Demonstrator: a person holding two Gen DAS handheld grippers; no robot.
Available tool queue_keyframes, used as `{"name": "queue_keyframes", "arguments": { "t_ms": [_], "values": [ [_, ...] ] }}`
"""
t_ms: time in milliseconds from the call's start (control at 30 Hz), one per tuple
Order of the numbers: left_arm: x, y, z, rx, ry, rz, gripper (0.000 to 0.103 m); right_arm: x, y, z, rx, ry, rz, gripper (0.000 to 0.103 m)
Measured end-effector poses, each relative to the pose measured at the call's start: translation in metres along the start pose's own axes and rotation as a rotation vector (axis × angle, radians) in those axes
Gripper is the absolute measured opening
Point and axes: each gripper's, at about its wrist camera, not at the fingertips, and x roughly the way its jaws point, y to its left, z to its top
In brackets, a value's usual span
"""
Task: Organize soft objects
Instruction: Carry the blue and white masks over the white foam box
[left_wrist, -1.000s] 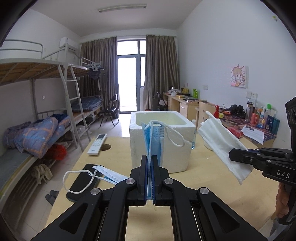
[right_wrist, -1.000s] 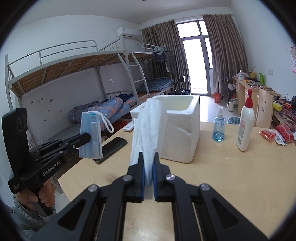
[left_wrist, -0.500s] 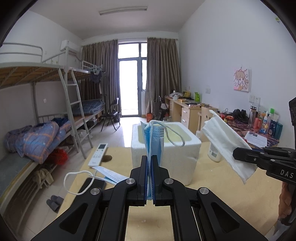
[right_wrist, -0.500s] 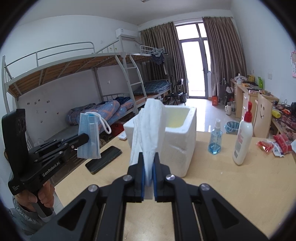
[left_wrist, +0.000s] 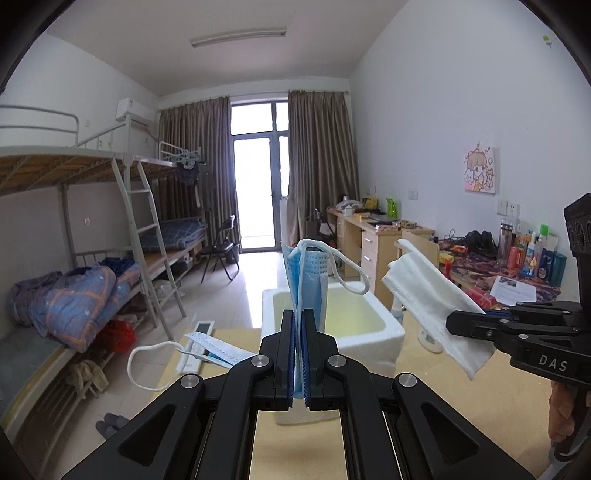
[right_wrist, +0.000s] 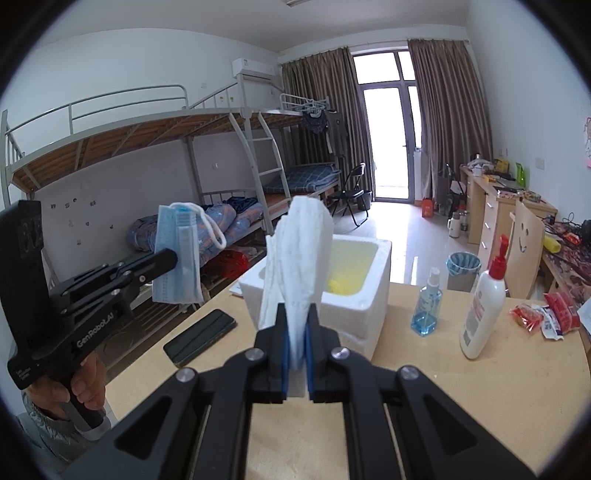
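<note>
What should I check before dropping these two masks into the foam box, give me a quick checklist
1. Left gripper clamped on the blue mask: ok.
2. Right gripper clamped on the white mask: ok.
3. Foam box open on top: ok.
4. Box has room: ok, only something small and yellow shows inside.
5. Masks over the opening: not ok, both are held short of it.
6. Blue mask's ear loop hanging free: ok, though it may catch the rim.

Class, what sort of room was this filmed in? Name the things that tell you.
Most likely a student dormitory: metal bunk beds with a ladder, and a row of study desks along the wall.
</note>
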Motion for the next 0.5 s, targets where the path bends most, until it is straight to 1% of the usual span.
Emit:
{"name": "queue_keyframes", "arguments": {
  "t_ms": [167, 300, 500],
  "values": [
    [0.015, 0.004, 0.012, -0.003, -0.012, 0.009, 0.003, 0.010, -0.001, 0.016, -0.023, -0.015, -0.016, 0.010],
    [0.034, 0.005, 0.019, -0.001, -0.001, 0.015, 0.003, 0.018, -0.001, 0.026, -0.029, -0.030, -0.016, 0.010],
    [0.056, 0.008, 0.024, -0.015, 0.021, 0.012, 0.003, 0.036, -0.005, 0.032, -0.031, -0.025, -0.014, 0.010]
  ]
}}
